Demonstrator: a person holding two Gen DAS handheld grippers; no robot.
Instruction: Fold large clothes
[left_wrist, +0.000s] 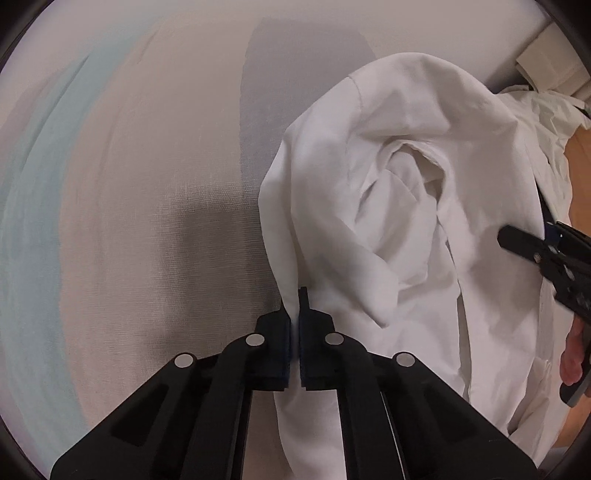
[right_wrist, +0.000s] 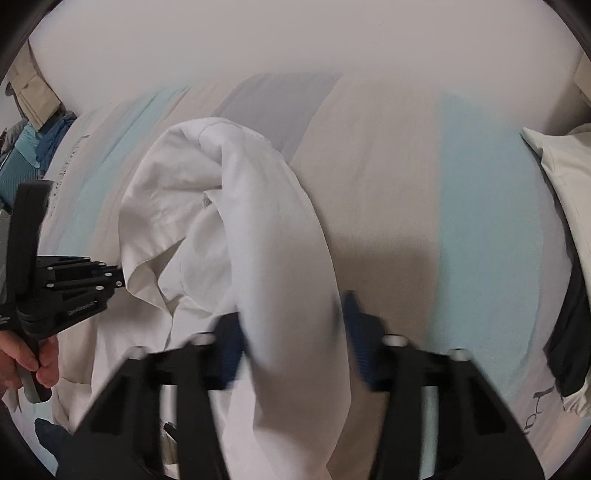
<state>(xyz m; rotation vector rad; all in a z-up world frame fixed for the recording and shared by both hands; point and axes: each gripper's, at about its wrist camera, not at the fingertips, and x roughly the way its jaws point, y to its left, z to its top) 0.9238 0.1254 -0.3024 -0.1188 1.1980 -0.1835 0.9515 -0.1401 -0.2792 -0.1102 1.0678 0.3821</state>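
Left wrist view first: the left claw (left_wrist: 297, 325) is pressed together on a thin edge of the white shirt (left_wrist: 406, 192), a sliver of cloth pinched between its blue pads. From that pinch the shirt hangs and bunches to the right, with a collar-like flap (left_wrist: 376, 295) curling out of a rumpled hollow in the middle. Behind it lies the bed (left_wrist: 129, 184), its cover striped in pale blue, beige and grey. At the right edge the right claw (left_wrist: 513, 238) reaches in against the cloth, though this view does not show how its jaws stand. Right wrist view next: the right claw (right_wrist: 295, 332) is blurred, its jaws spread with a thick roll of the shirt (right_wrist: 280, 258) running up between them, and I judge it to be not clamped on the cloth. The left claw (right_wrist: 120, 277) comes in from the left and meets the shirt's edge, with the person's hand (right_wrist: 26, 362) gripping its handle. A pale pillow (right_wrist: 565, 158) and a dark garment (right_wrist: 569, 332) lie at the right of the bed. As for progress, no neat fold shows: the shirt is lifted and crumpled rather than laid flat, so spreading it out and every fold appear to be left to do.
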